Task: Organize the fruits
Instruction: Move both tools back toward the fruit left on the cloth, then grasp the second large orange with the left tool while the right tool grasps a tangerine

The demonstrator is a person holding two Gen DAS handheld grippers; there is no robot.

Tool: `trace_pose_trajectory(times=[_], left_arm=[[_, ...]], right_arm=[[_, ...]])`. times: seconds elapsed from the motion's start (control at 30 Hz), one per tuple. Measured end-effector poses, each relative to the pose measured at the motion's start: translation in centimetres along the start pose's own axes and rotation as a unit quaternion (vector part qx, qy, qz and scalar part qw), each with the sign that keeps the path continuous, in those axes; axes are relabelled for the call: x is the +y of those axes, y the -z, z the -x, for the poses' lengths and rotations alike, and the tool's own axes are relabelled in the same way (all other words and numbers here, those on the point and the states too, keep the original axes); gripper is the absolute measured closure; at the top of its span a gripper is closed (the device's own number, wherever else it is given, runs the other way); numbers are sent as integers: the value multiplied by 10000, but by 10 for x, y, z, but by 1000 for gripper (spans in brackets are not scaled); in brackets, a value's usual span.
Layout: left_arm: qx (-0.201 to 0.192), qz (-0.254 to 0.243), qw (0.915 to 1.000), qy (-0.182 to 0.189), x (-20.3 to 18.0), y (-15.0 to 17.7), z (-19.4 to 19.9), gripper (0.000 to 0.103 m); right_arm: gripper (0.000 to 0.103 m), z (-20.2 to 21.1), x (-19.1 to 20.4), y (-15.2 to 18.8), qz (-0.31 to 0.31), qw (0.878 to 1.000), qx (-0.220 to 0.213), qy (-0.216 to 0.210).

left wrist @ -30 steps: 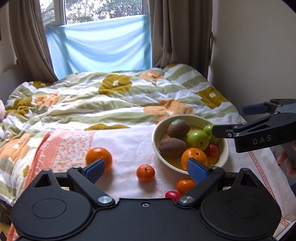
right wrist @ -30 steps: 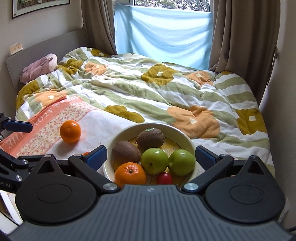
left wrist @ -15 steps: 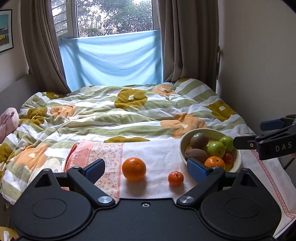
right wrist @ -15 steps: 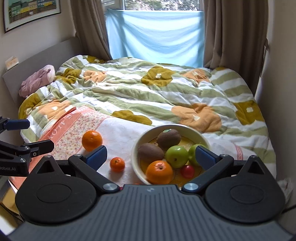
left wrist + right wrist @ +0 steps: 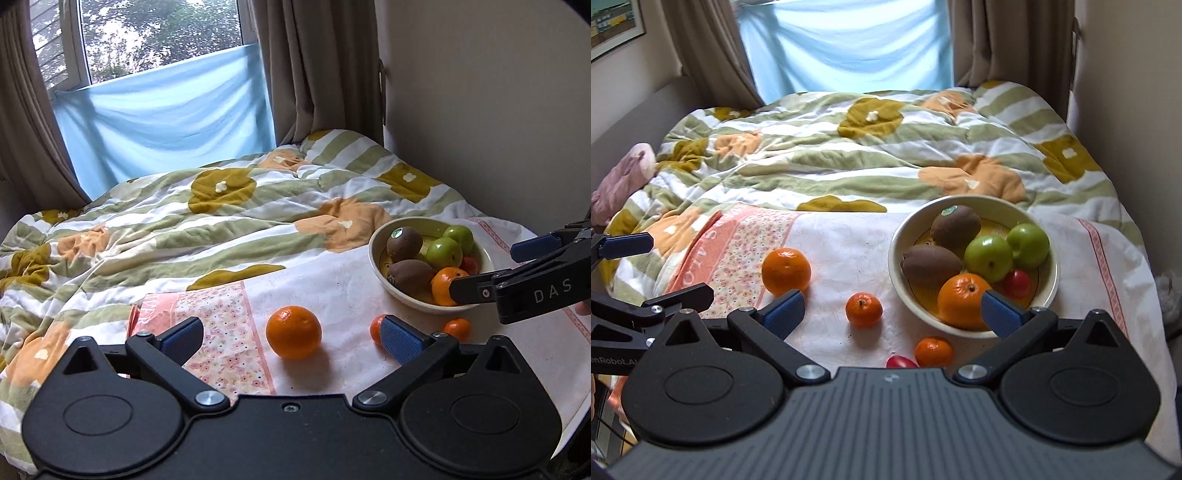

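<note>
Bedspread cloth held loose fruit; both grippers, left and right, gaped empty. Best straddle the orange squarely, squeeze gently, then lift to the bowl.

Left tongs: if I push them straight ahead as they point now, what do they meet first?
Probably the big orange on the cloth, which sits between the open left tongs, slightly ahead. Depth is hard to judge.

Soft daylight enters through the window behind the bed. Fruit casts faint shadows toward the camera. Fisheye distortion bends the frame edges; the curtains show slight blur.
</note>
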State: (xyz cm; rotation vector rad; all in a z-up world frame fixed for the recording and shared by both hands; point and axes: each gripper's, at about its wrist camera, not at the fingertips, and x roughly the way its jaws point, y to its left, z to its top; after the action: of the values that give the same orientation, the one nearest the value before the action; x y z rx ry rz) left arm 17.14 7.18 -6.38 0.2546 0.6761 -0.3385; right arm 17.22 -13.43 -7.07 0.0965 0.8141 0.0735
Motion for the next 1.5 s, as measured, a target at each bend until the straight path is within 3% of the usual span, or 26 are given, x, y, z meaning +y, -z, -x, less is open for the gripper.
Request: trace_pose_trajectory(times=[0.33, 0.63, 0.7, 0.77, 0.9, 0.97, 1.03, 1.17, 1.5], left_arm=[[149, -729, 9960, 490, 19, 12, -68, 0], [527, -1111, 9887, 855, 17, 21, -128, 12], [529, -1175, 9878, 874, 16, 22, -134, 13], [558, -1241, 9864, 921, 15, 22, -139, 22], [615, -1332, 9843, 980, 12, 24, -147, 27], [622, -1339, 9836, 1039, 12, 24, -149, 35], [616, -1327, 9835, 1060, 12, 24, -151, 35], [630, -1285, 9839, 1066, 12, 23, -152, 35], [676, -1135, 9870, 917, 17, 26, -146, 36]], right_arm=[[0, -47, 33, 7, -244, 9988, 49, 421], [0, -87, 45, 15, -696, 9960, 242, 506], [1, -94, 44, 16, -786, 9951, 316, 514], [4, -100, 44, 17, -860, 9941, 353, 559], [4, -108, 45, 19, -888, 9931, 430, 640], [5, -110, 45, 20, -882, 9927, 456, 683], [7, -112, 46, 20, -862, 9925, 482, 722], [20, -118, 45, 21, -841, 9924, 562, 705], [30, -131, 42, 21, -771, 9925, 630, 702]])
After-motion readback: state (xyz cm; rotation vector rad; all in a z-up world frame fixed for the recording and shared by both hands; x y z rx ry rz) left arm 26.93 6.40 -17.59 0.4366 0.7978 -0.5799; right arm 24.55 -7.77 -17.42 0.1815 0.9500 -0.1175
